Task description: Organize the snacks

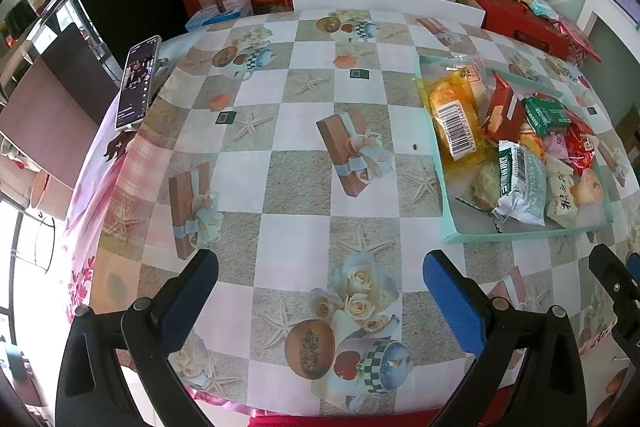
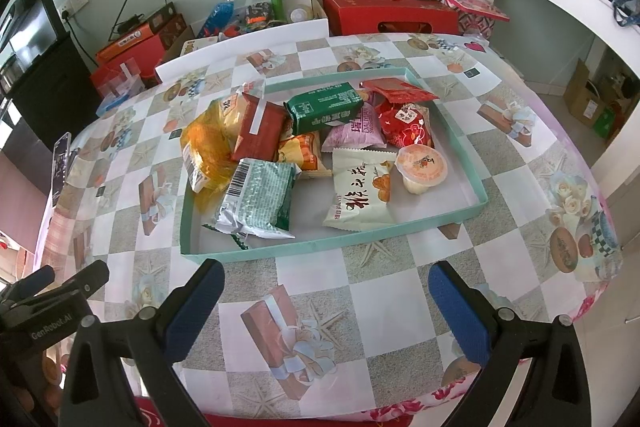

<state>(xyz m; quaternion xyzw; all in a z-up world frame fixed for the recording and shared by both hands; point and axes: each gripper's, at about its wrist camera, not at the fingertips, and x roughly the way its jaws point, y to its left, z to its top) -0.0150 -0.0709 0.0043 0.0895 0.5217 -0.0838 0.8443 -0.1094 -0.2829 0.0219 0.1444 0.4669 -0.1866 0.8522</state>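
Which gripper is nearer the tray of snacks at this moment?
Right. The right gripper sits directly in front of the tray, open, facing its near rim. The left gripper, also open, is off to the tray's left, pointed at bare tablecloth.

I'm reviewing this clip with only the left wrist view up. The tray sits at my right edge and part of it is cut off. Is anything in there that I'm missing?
Observer: Yes. A sealed jelly cup with an orange lid sits at the right side of the teal tray.
Operator: Is the right gripper holding anything?
Observer: No. The right gripper is open, short of the tray's near wall.
Operator: What's beside the cup?
Observer: A cream packet with black characters lies flat to its left.
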